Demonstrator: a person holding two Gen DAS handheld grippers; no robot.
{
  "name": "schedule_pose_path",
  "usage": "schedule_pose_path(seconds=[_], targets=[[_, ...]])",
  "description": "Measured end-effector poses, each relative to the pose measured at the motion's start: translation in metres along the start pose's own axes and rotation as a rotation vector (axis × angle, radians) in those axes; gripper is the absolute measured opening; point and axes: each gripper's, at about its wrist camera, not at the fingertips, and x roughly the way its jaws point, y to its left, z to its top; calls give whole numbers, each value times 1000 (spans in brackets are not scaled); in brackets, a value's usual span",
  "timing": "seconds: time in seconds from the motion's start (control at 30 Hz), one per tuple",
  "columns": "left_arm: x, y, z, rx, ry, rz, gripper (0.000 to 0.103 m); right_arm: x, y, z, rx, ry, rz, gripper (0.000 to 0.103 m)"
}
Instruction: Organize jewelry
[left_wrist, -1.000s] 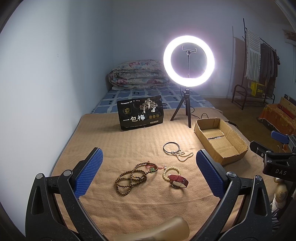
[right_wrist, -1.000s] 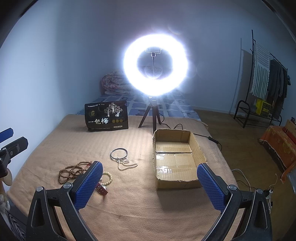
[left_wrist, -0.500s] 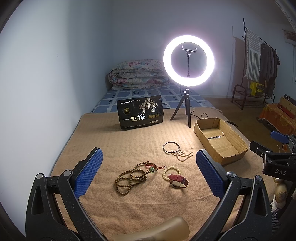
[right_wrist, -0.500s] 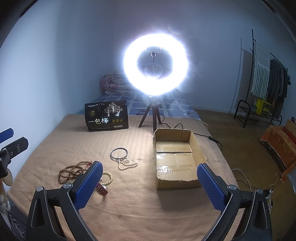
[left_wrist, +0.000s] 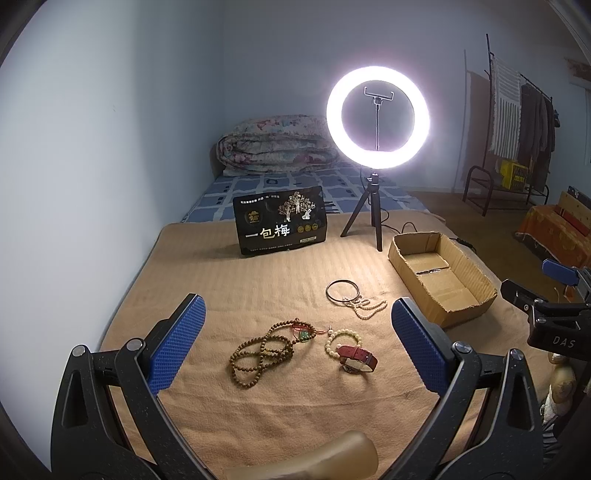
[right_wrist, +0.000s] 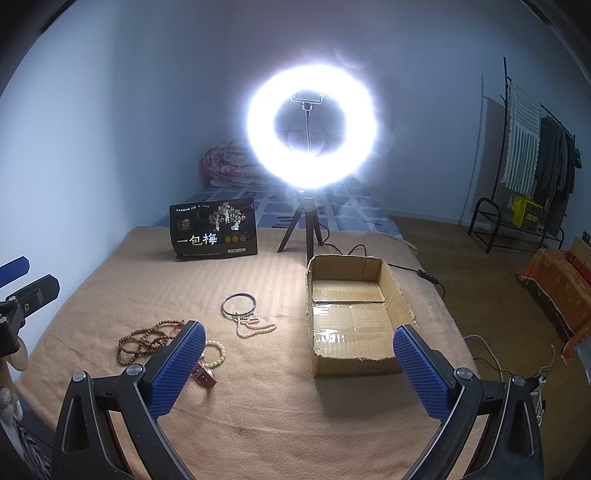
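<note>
On the tan blanket (left_wrist: 258, 288) lie a brown wooden bead necklace (left_wrist: 260, 352), a pale bead bracelet (left_wrist: 341, 338), a red-strap watch (left_wrist: 356, 356), a dark metal bangle (left_wrist: 342, 291) and a small pearl strand (left_wrist: 367, 308). An open cardboard box (left_wrist: 441, 275) stands to their right. My left gripper (left_wrist: 295, 343) hovers open above the necklace and watch, holding nothing. My right gripper (right_wrist: 297, 365) is open above the blanket near the box (right_wrist: 354, 314), its left finger (right_wrist: 177, 365) covering part of the watch (right_wrist: 205, 376). The bangle (right_wrist: 239, 304) and pearls (right_wrist: 255, 325) lie left of the box.
A lit ring light on a tripod (left_wrist: 376, 118) and a black snack pouch (left_wrist: 280, 225) stand at the blanket's far side. A folded quilt (left_wrist: 277, 144) lies on the bed behind. A clothes rack (right_wrist: 532, 155) and cables (right_wrist: 480, 354) are on the floor at right.
</note>
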Motion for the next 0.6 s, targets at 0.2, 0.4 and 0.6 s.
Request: schedule_pose_path(seconds=[0.2,0.4,0.6], targets=[[0,0,-1,1,2,1,102,2,1,-1,0,4,3,103],[16,5,-14,-4,20,9,102,7,0,-2,3,16,11,103],[26,12,-15,-7,33,27,102,15,1,-5,2,29,35,103]])
